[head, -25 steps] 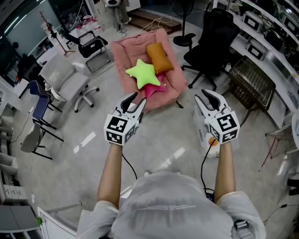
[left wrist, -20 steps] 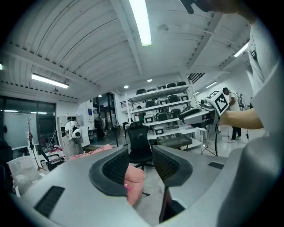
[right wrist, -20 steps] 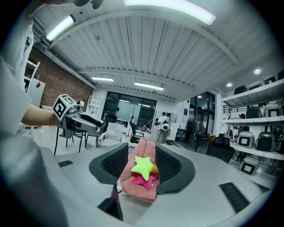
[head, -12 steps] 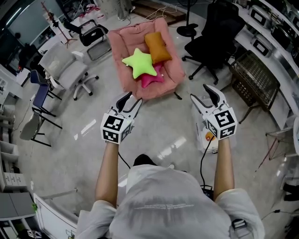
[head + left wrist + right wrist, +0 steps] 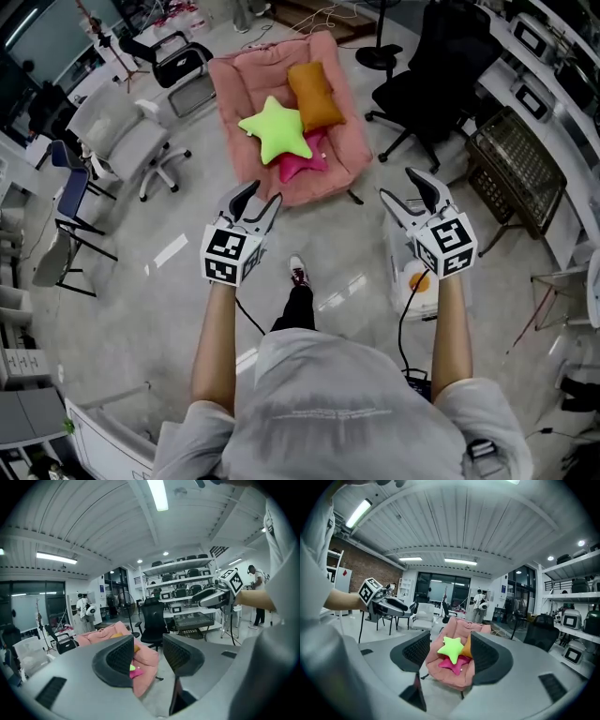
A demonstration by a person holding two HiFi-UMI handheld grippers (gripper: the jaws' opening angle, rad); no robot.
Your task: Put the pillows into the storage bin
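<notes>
Three pillows lie on the pink chair ahead of my left gripper and right gripper, whose empty jaws have just been opening; none stored.

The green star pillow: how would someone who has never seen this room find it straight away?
Look for the big pink lounge chair in the open middle of the room. Three pillows lie on its seat; the green star pillow lies partly over a magenta star pillow and beside an oblong orange pillow. It alone is lime green.
</notes>
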